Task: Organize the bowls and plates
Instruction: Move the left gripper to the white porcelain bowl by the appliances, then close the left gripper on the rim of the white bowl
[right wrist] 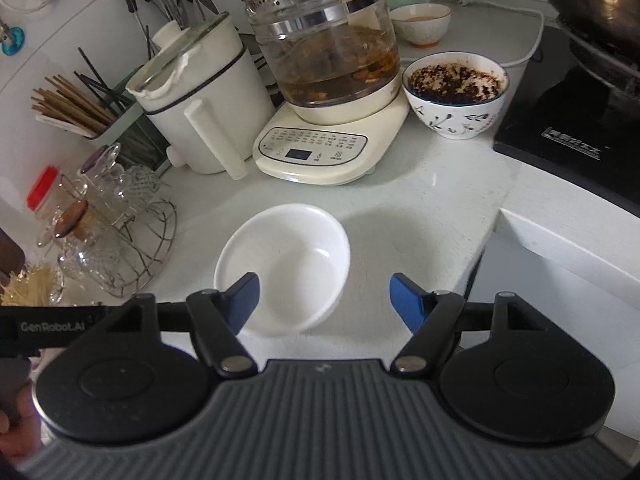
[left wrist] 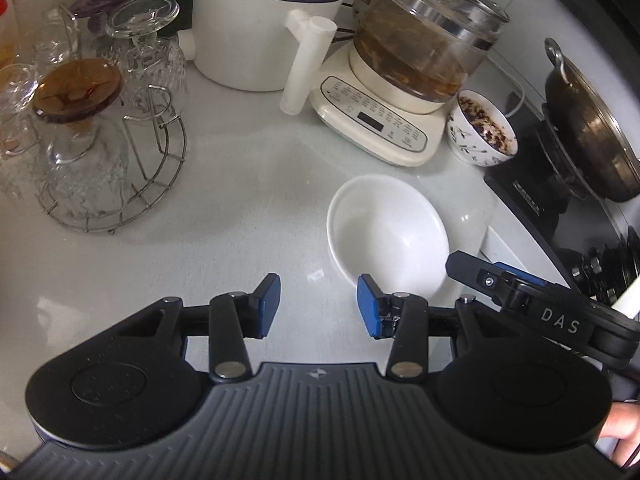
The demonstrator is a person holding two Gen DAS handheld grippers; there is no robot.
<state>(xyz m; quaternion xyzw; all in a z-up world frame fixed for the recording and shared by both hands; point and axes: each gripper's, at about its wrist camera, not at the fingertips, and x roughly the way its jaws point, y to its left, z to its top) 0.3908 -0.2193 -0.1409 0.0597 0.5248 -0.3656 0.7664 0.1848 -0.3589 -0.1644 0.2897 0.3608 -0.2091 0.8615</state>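
An empty white bowl [left wrist: 388, 228] sits upright on the white counter, also in the right wrist view [right wrist: 284, 264]. My left gripper [left wrist: 318, 306] is open and empty, hovering just left of and before the bowl; its right finger is near the bowl's near rim. My right gripper [right wrist: 325, 300] is open and empty above the bowl's near edge, its left finger over the rim. The right gripper's finger also shows in the left wrist view [left wrist: 496, 280], right of the bowl. A patterned bowl with dark food [right wrist: 456, 94] stands behind, next to the kettle base.
A glass kettle on a cream base [right wrist: 332, 136], a white pot with handle [right wrist: 200, 100] and a wire rack of glasses [left wrist: 100, 140] line the back and left. An induction hob with a wok [left wrist: 580, 128] is right. A small bowl [right wrist: 424, 24] stands far back.
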